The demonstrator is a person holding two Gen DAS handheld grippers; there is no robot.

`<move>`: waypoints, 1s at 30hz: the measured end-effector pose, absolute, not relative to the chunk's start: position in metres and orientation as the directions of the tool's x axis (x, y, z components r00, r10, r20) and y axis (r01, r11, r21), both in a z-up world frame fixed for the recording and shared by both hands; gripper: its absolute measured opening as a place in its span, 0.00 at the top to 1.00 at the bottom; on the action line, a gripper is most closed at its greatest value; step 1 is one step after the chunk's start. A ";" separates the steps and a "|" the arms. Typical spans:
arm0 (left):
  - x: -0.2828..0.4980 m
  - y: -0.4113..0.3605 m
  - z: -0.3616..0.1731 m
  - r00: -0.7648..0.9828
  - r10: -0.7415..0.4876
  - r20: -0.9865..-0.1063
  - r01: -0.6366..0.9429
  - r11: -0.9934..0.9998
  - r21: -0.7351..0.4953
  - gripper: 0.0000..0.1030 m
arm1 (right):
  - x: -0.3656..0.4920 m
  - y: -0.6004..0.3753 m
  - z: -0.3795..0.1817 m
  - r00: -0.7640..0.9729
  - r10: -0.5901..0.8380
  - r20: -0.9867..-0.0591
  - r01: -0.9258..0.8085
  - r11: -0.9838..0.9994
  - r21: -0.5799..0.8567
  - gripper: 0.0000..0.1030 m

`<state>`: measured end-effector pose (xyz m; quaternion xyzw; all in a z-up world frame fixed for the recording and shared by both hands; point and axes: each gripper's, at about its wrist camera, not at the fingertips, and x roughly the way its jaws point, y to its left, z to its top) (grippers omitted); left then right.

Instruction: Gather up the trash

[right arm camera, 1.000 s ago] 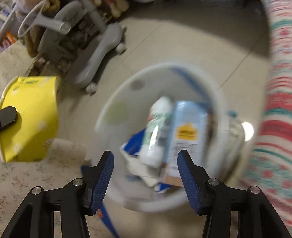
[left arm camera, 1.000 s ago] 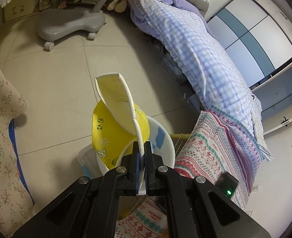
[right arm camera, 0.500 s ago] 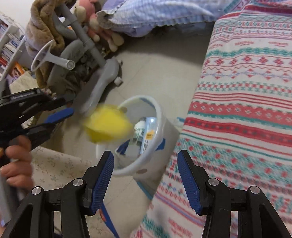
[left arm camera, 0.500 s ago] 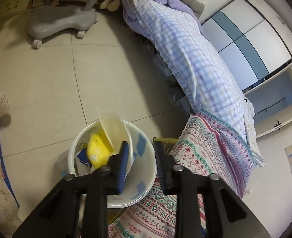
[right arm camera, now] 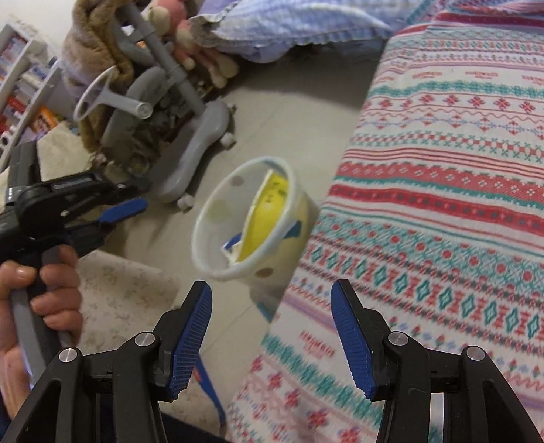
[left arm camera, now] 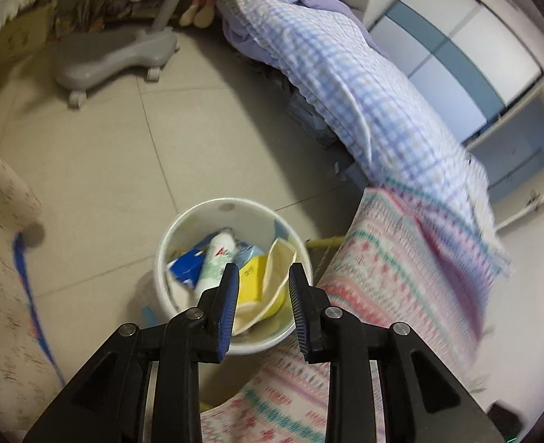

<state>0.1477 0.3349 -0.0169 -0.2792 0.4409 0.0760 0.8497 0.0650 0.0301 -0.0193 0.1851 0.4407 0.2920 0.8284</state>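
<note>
The yellow paper wrapper (left arm camera: 262,288) lies inside the white waste bin (left arm camera: 183,229), leaning against the wall nearest the patterned bedspread (left arm camera: 401,258), its long axis slanting upward, beside a white bottle (left arm camera: 218,254) and a blue carton (left arm camera: 185,267). The bin stands on the tiled floor (left arm camera: 105,170), close against the bed edge. The left tool (left arm camera: 263,288), nearer of the two, hangs above the bin, jaws parted and empty; the right tool (right arm camera: 270,326) stands further back, jaws wide and empty, bin ahead of it.
</note>
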 end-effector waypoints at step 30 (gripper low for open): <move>-0.113 0.180 0.072 0.703 0.210 -0.680 -0.277 0.961 0.010 0.27 | -0.087 0.030 0.053 0.488 0.654 -0.578 -0.651 0.714 0.259 0.23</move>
